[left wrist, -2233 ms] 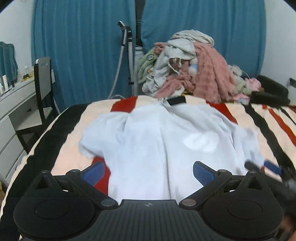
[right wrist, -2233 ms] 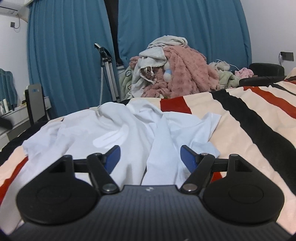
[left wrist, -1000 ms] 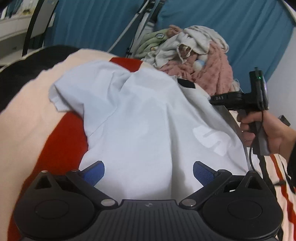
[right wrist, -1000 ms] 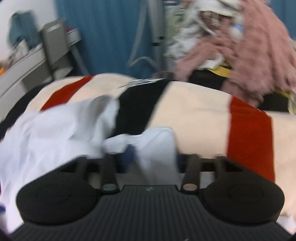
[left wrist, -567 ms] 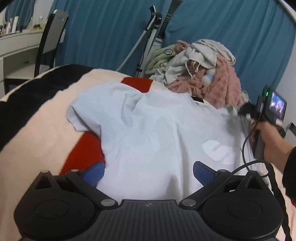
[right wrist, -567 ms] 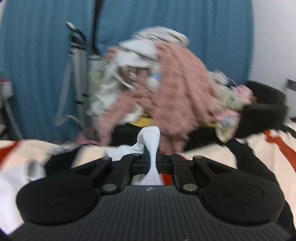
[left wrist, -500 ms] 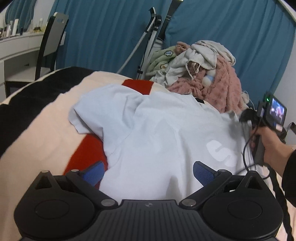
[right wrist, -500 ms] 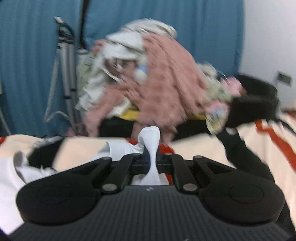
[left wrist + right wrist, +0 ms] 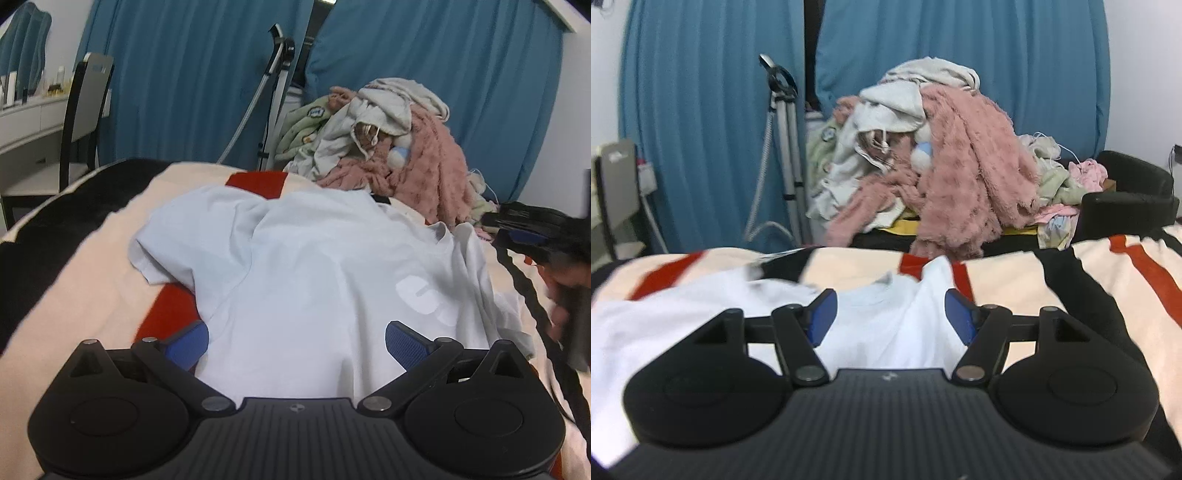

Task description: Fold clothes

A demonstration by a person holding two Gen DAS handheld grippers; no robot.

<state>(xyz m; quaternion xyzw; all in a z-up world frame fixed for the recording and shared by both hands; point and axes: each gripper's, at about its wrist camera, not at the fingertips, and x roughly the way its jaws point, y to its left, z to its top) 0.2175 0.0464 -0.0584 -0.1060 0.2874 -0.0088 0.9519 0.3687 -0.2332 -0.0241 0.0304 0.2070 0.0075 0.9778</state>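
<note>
A white T-shirt [image 9: 314, 280] with a pale logo lies spread and rumpled on the striped bedspread [image 9: 92, 280]. My left gripper [image 9: 295, 343] is open and empty, low over the shirt's near hem. My right gripper [image 9: 890, 317] is open and empty just above the shirt's [image 9: 886, 325] neck and shoulder part. In the left wrist view the right gripper [image 9: 524, 229] shows at the far right, held by a hand beside the shirt's right edge.
A heap of clothes with a pink fleece [image 9: 964, 166] is piled past the bed's far edge. Blue curtains [image 9: 701, 110] hang behind. A metal stand [image 9: 786, 147] is by the curtains. A chair and white dresser [image 9: 44, 122] stand at the left.
My right gripper was shut on a pinch of the white shirt; its jaws have opened and the cloth has dropped onto the bed. My left gripper has stayed open over the hem.
</note>
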